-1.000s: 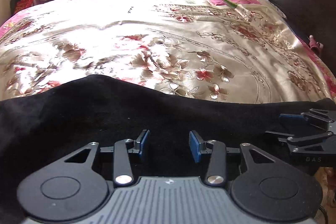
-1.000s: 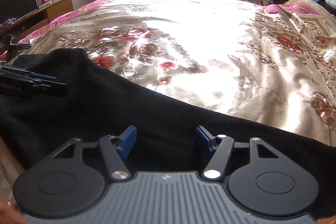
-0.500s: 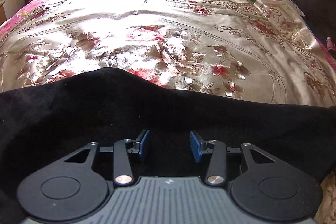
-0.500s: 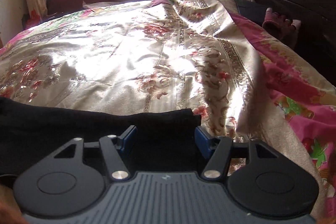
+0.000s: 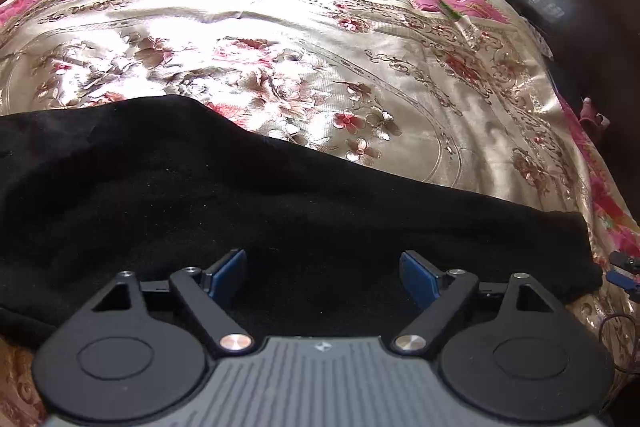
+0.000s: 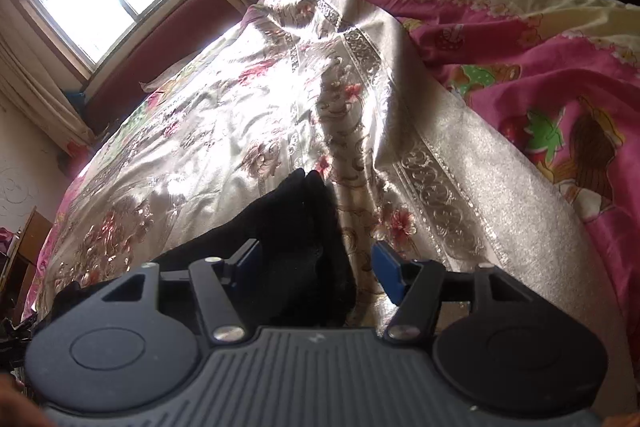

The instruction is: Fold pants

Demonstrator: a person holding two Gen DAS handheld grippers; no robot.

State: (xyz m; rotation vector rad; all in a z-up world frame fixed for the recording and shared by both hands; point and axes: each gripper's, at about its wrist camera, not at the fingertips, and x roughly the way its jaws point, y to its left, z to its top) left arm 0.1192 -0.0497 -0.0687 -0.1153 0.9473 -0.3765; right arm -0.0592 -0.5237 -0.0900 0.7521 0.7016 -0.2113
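So far, in the left wrist view, the black pants (image 5: pixel 280 195) are lying as one long dark band across the near edge of the floral satin bedspread (image 5: pixel 320 75), already looking doubled lengthwise, though the layers are too dark to separate; the crosswise folds are, by my reading, still to do. The left gripper (image 5: pixel 322 275) is hovering over the middle of the band with its jaws opening wide, both blue pads (image 5: pixel 228 273) standing clear above the cloth with nothing pinched between them. At the right edge of this view the tip of the right gripper (image 5: pixel 622 273) is showing just beyond the pants' end. In the right wrist view, rolled sideways, the right gripper (image 6: pixel 316 269) is sitting at that end of the pants (image 6: pixel 296 227), jaws partly apart; the bunched black cloth is rising between them, lying against the left pad (image 6: pixel 248 263) while the other pad is standing clear over the bedspread (image 6: pixel 240 115). No clamp is visible, so I am judging the end not yet gripped. A pink cartoon quilt (image 6: pixel 540 75) is lying beyond.
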